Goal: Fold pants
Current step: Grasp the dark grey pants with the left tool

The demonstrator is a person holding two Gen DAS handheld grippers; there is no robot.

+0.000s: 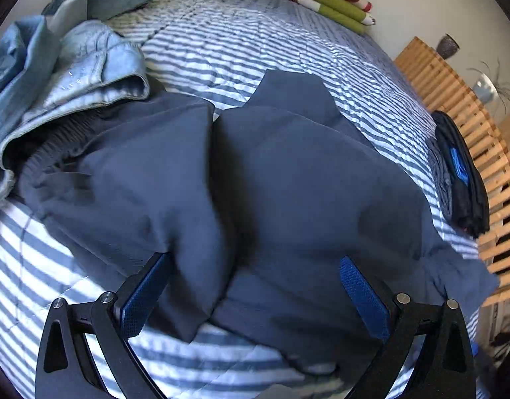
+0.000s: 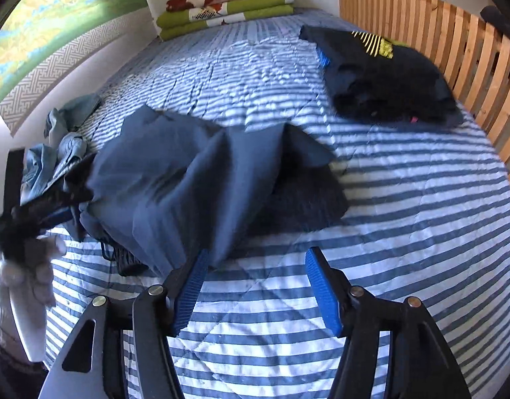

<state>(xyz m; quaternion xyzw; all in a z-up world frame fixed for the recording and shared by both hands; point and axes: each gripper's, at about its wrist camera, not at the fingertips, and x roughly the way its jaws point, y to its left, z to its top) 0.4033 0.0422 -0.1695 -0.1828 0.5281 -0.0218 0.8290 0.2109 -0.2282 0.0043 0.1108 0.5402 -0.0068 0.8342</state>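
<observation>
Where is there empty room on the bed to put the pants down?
Bare striped quilt lies between the dark blue pants and the wooden slat rail, below the black clothes pile. More lies toward the folded green blanket. The denim heap side is crowded.

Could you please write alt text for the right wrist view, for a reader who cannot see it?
Dark blue pants lie crumpled on a blue-and-white striped bedspread, just beyond the open right gripper, which holds nothing. A folded pile of dark clothes sits near the wooden slatted bed frame, and the left gripper shows blurred at the left edge.
</observation>
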